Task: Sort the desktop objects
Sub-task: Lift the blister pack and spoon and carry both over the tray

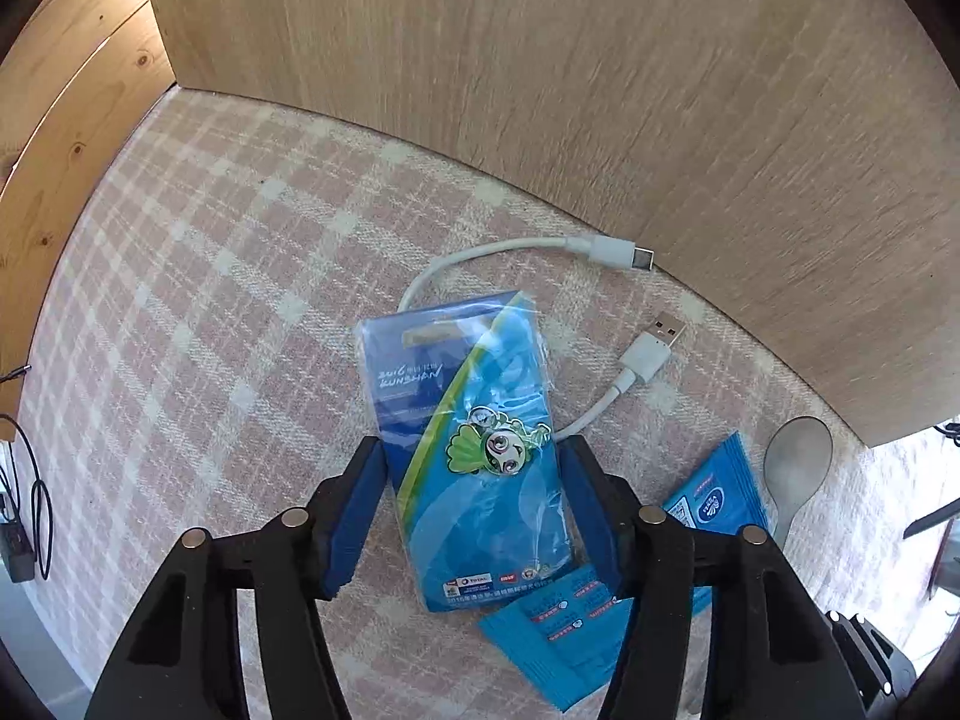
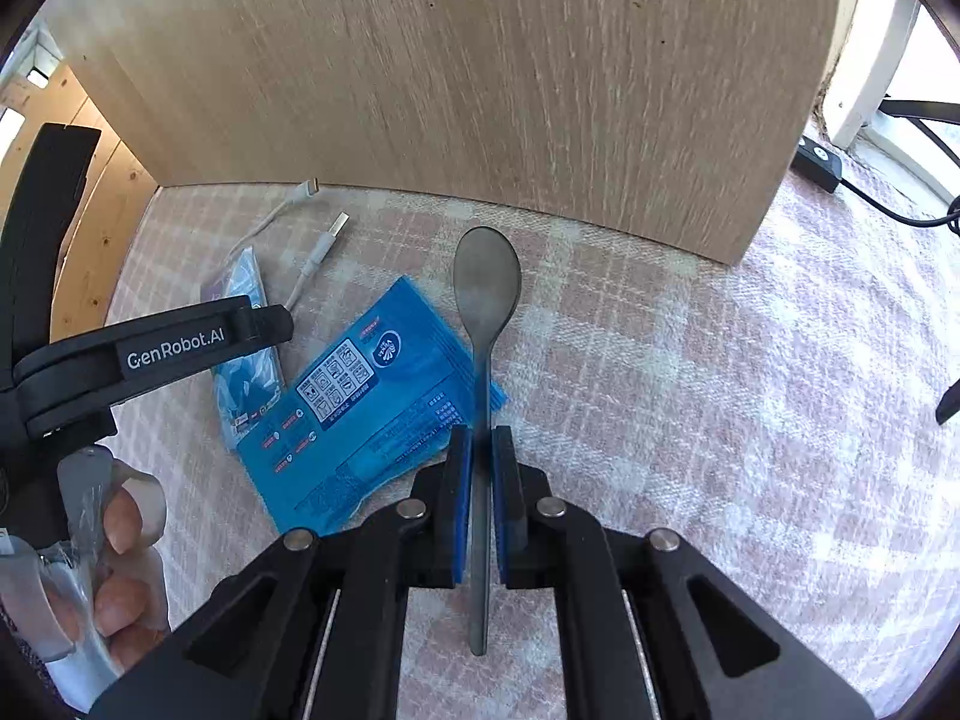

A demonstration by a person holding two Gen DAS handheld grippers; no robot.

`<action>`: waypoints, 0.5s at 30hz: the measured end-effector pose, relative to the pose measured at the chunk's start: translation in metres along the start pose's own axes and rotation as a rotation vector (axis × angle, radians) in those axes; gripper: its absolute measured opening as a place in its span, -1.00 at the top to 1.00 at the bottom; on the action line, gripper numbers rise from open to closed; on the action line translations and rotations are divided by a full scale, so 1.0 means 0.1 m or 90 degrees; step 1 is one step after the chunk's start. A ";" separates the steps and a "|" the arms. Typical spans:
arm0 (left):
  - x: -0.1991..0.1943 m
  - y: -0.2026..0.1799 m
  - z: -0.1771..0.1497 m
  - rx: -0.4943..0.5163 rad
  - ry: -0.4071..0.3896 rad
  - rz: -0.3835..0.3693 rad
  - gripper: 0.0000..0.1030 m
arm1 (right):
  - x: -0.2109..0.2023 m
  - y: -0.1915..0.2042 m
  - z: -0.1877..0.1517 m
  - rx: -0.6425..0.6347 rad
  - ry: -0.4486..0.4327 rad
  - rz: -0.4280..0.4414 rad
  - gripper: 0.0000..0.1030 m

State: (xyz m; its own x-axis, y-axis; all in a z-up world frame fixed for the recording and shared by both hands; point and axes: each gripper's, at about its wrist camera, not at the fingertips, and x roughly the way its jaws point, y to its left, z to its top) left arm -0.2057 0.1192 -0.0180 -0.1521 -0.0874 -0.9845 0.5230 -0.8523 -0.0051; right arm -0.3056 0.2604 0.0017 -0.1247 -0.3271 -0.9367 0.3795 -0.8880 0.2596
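A blue card (image 1: pixel 468 396) with a green cartoon badge, sealed in clear plastic, lies flat on the plaid cloth (image 1: pixel 210 276). My left gripper (image 1: pixel 474 450) points down over it, open, one blue pad on each side of the card's lower half. In the right wrist view my right gripper (image 2: pixel 480 438) is shut on the handle of a grey metal spoon (image 2: pixel 486 276), whose bowl points toward the wooden panel. The spoon (image 1: pixel 798 456) also shows at the right of the left wrist view. A blue wipes pack (image 2: pixel 360 414) lies beneath the spoon and beside the card (image 2: pixel 246 276).
A white USB cable (image 1: pixel 648 354) curls behind the card, partly under it. An upright wooden panel (image 1: pixel 540 90) closes off the back. Black cables (image 1: pixel 30 480) lie at the left edge, a black power strip (image 2: pixel 819 159) at the far right. A person's hand (image 2: pixel 126 540) holds the left gripper.
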 end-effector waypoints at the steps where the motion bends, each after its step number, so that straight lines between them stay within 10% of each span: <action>1: -0.01 0.02 -0.04 0.009 0.001 -0.005 -0.05 | -0.02 -0.03 -0.02 0.001 0.000 0.000 0.88; 15: -0.32 1.13 -1.14 0.067 -0.014 -0.033 -0.04 | -0.31 -0.35 -0.52 0.084 0.007 0.040 0.93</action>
State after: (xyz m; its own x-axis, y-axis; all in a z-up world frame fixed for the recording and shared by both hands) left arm -0.0467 0.0845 -0.0073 -0.1965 -0.0520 -0.9791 0.4231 -0.9053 -0.0368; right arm -0.2679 0.3183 0.0090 -0.0942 -0.3810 -0.9198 0.2623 -0.9007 0.3462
